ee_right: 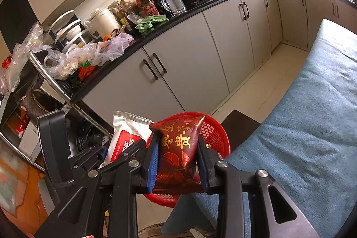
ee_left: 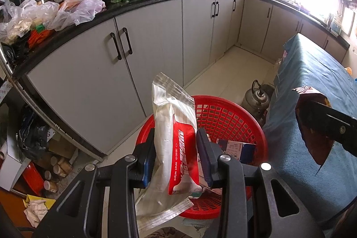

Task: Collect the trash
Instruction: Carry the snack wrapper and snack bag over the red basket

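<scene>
My left gripper (ee_left: 176, 144) is shut on a white and red wet wipe packet (ee_left: 171, 133), held upright over a red plastic basket (ee_left: 234, 117) on the floor. A dark blue carton (ee_left: 236, 148) lies inside the basket. My right gripper (ee_right: 178, 148) is shut on a dark red snack bag with gold characters (ee_right: 176, 148), also above the red basket (ee_right: 214, 128). In the left wrist view the right gripper (ee_left: 312, 124) enters from the right with the snack bag (ee_left: 312, 137). In the right wrist view the left gripper (ee_right: 116, 148) and its wet wipe packet (ee_right: 125, 133) sit just left of the bag.
A table under a blue cloth (ee_left: 312, 81) stands right of the basket. A metal kettle (ee_left: 256, 99) sits on the floor behind the basket. Grey cabinets (ee_left: 156, 41) carry a crowded black counter (ee_left: 133, 6). Jars and crumpled paper (ee_left: 35, 209) lie on the floor at left.
</scene>
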Demonstrator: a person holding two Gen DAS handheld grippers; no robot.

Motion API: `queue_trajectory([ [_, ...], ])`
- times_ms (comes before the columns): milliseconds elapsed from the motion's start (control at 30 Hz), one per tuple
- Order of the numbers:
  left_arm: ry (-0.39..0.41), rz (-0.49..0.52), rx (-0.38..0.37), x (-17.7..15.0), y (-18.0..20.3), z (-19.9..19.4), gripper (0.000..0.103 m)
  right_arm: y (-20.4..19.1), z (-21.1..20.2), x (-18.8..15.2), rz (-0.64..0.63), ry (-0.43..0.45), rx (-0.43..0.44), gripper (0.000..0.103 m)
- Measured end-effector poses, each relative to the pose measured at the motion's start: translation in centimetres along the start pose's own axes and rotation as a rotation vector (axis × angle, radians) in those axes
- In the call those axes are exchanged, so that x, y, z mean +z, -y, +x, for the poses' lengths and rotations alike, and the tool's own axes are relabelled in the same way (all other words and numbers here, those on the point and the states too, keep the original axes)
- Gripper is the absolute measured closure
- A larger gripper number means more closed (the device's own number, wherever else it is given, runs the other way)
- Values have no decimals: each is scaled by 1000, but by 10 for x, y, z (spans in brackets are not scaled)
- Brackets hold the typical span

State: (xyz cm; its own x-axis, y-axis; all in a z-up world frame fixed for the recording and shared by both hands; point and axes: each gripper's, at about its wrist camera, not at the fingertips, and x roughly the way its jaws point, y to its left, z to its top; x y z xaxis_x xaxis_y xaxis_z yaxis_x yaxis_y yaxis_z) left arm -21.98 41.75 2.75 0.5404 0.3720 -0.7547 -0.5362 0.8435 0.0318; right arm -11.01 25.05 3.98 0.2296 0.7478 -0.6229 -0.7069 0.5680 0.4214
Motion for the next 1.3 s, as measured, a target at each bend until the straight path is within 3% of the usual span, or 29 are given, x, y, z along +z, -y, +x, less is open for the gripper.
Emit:
queue_trajectory([
  [1300,-58,-76,-43,2,-17,27,69,-1,22,5,8,-27,-2,70],
])
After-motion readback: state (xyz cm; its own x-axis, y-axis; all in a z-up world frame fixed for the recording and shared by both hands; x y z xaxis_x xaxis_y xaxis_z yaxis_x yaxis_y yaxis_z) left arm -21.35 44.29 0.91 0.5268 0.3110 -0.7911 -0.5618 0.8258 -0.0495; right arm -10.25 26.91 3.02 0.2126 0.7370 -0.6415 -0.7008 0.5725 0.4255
